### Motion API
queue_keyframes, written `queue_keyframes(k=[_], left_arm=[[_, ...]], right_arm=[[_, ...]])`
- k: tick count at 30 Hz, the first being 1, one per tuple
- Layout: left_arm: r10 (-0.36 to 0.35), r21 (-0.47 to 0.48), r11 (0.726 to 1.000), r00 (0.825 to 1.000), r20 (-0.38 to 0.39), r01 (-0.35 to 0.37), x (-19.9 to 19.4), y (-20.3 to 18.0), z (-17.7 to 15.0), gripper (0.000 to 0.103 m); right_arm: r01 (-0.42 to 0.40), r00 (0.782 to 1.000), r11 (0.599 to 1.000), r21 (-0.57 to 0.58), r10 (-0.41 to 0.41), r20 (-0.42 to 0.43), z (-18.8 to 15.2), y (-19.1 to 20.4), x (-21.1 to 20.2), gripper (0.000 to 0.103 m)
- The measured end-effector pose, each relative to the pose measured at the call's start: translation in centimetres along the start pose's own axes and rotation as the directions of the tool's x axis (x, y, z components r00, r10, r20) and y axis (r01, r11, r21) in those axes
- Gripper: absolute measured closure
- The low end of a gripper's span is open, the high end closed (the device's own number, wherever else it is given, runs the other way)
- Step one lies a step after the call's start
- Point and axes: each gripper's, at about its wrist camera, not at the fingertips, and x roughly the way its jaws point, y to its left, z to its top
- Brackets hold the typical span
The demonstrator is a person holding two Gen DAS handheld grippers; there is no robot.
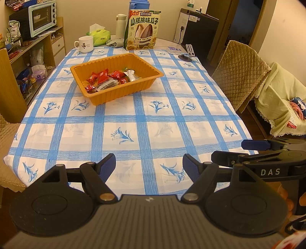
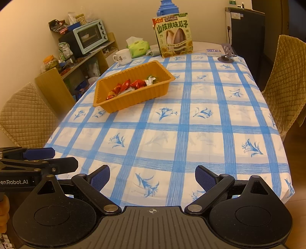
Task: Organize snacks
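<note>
Both tongs are hovering over the near edge of the tabletop [image 1: 145, 115], side by side, pointing down toward the blue-checked cloth.

Left tongs [image 1: 149, 168]: jaws standing apart, nothing between them. Right tongs [image 2: 152, 177]: jaws likewise spread, empty; they are also showing at the 3 o'clock edge of the left wrist view.

Orange tray [image 1: 116, 95] is sitting on the cloth toward 11 o'clock from the left tongs, well apart from both. Wrapped snacks [image 1: 104, 78] are lying inside it, red wrappers mostly, one silver.

At the far end, about 12 o'clock: sunflower seed bag [image 1: 142, 30] is standing upright. White mug [image 1: 85, 44] and green tissue pack [image 1: 99, 35] are sitting left of the bag. Mint toaster oven [image 1: 43, 18] is sitting on the shelf at 10 o'clock.
</note>
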Motion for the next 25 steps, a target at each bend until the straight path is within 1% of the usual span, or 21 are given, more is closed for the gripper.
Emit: queue_keyframes(k=[25], left_arm=[[0.011,-0.016,1.0,1.0,-0.003,-0.011,1.4,0.6,1.5,0.028]], right_arm=[[-0.004,1.0,1.0,-0.003,0.004,-0.009,0.6,0.2,1.2,0.008]])
